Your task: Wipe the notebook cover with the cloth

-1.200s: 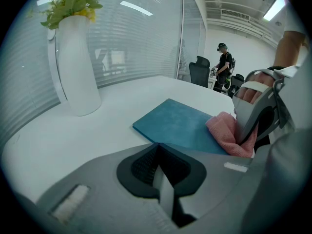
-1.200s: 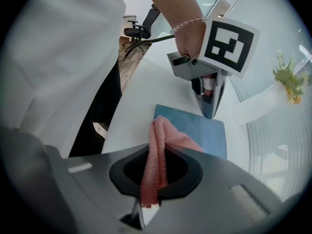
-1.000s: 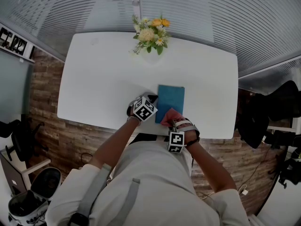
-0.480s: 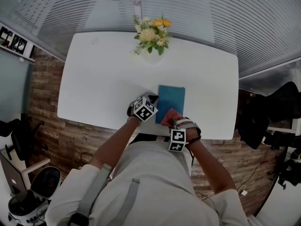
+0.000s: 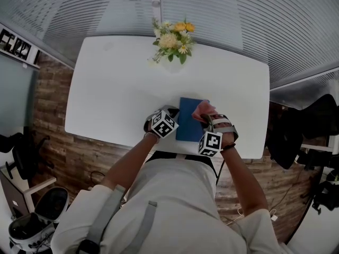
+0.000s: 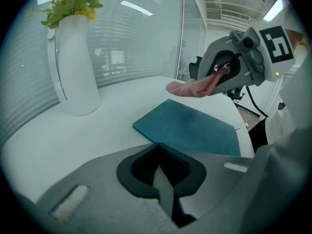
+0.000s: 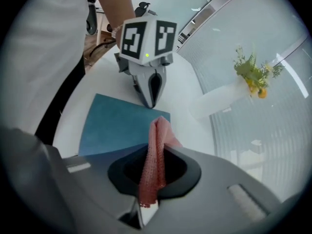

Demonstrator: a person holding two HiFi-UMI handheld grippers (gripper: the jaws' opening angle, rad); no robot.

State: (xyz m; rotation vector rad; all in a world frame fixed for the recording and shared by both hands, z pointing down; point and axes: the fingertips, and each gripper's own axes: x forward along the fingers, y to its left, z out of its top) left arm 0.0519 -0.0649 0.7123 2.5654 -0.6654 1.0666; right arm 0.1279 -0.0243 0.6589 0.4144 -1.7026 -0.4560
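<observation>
- The teal rectangular notebook [image 5: 190, 121] lies closed and flat on the white table [image 5: 116, 89], close to the table's near edge, in front of the person.
- The left claw [image 6: 157, 150] has its jaws pressed together with nothing between them. Its tip points at the left long edge of the notebook and sits right at that edge, low against the table.
- The right claw [image 7: 150, 177] pinches the pink mesh cloth [image 7: 158, 135]. The cloth passes between the jaws, and its free end projects forward past the tips.
- In the head view, the cloth lies over the far right corner of the notebook, with the right claw just to the near right of that corner.
- The left gripper view shows the cloth end above the far part of the cover. Contact between cloth and cover cannot be confirmed.
- The two claws face each other across the notebook, left claw on its left side, right claw on its right side.
- A white vase of yellow and white flowers [image 5: 172, 38] stands at the far edge of the table, well apart from the notebook.
</observation>
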